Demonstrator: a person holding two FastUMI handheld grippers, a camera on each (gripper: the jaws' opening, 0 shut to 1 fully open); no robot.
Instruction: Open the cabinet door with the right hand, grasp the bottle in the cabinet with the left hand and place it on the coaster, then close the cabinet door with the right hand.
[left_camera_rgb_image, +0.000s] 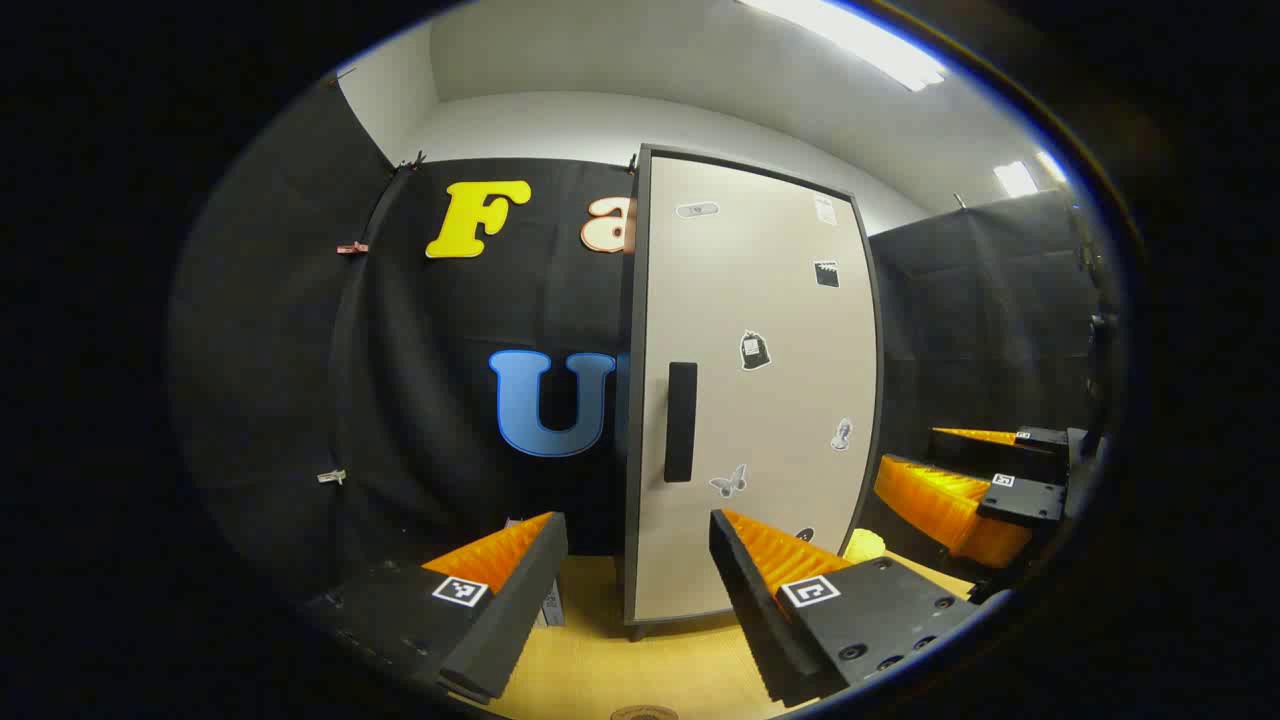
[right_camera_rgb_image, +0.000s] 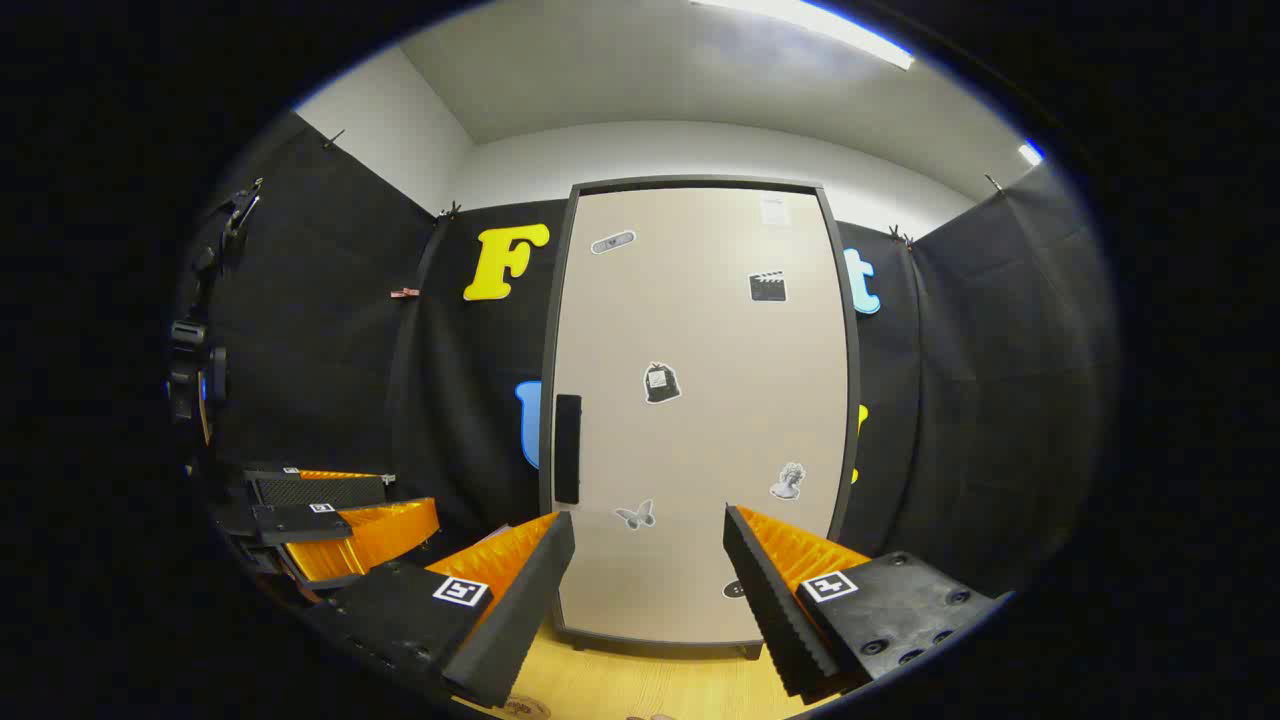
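A tall cabinet stands on the wooden table with its beige door (left_camera_rgb_image: 760, 400) (right_camera_rgb_image: 700, 400) shut, hiding what is inside. The door carries several stickers and a black vertical handle (left_camera_rgb_image: 680, 420) (right_camera_rgb_image: 568, 448) near its left edge. My left gripper (left_camera_rgb_image: 640, 590) is open and empty, held a short way in front of the door's handle side. My right gripper (right_camera_rgb_image: 650, 590) is also open and empty, facing the door's lower middle. In the left gripper view the right gripper (left_camera_rgb_image: 960, 465) is off to the right. A round coaster (left_camera_rgb_image: 643, 712) (right_camera_rgb_image: 525, 708) lies on the table just below the fingers.
The wooden table (left_camera_rgb_image: 600, 660) (right_camera_rgb_image: 640, 680) runs up to the cabinet's base. A small yellow object (left_camera_rgb_image: 865, 545) sits by the cabinet's right foot. Something grey (left_camera_rgb_image: 550, 600) leans at its left foot. Black cloth walls close in on both sides. The left gripper (right_camera_rgb_image: 340, 505) is at the left.
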